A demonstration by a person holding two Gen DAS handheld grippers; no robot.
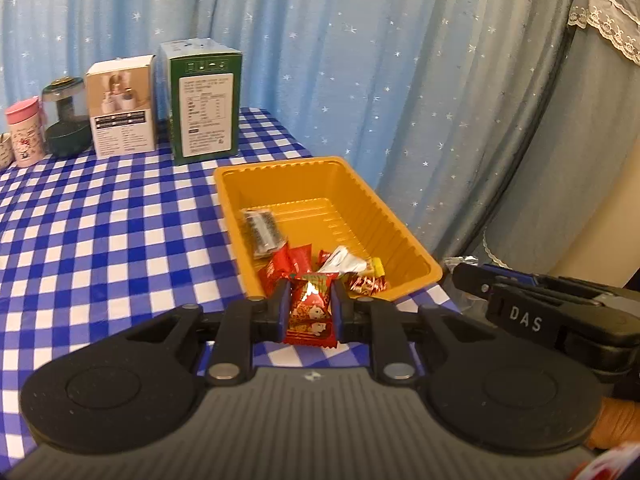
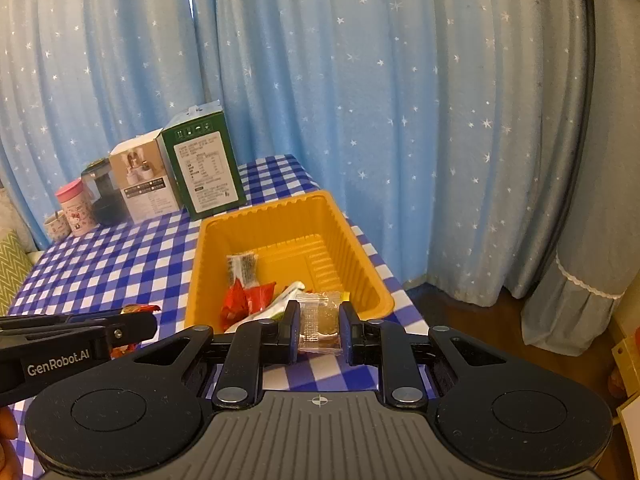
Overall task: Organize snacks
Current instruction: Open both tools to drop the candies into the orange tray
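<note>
Blue star-print curtain [image 2: 400,100] behind everything, hanging past the table's far edge. Checked blue/white tablecloth [image 1: 100,240] over the table. Yellow tray [image 1: 400,232] at the table's right edge, near its far right corner, long side running along that edge. Green box [image 1: 206,100] upright at far edge, just left of the tray's far end; white box [image 1: 122,108] beside it, then dark jar w/ lid [image 1: 66,120], then pink tin [image 1: 26,132] toward far left corner. In tray's near end: pile of wrapped snacks [image 1: 340,268], red, white, yellow wrappers touching; dark striped packet [image 1: 262,232] against left wall, partly atop the red ones. Left gripper [image 1: 311,308] clamped on red snack packet [image 1: 310,308], held upright btwn both fingers, just short of tray's near rim, above the cloth. Right gripper [image 2: 320,326] clamped on clear-wrapped snack [image 2: 320,324], also at tray's near rim, over the near right part. Both tools side by side, near each other, each seen at the edge of the other's cam.
</note>
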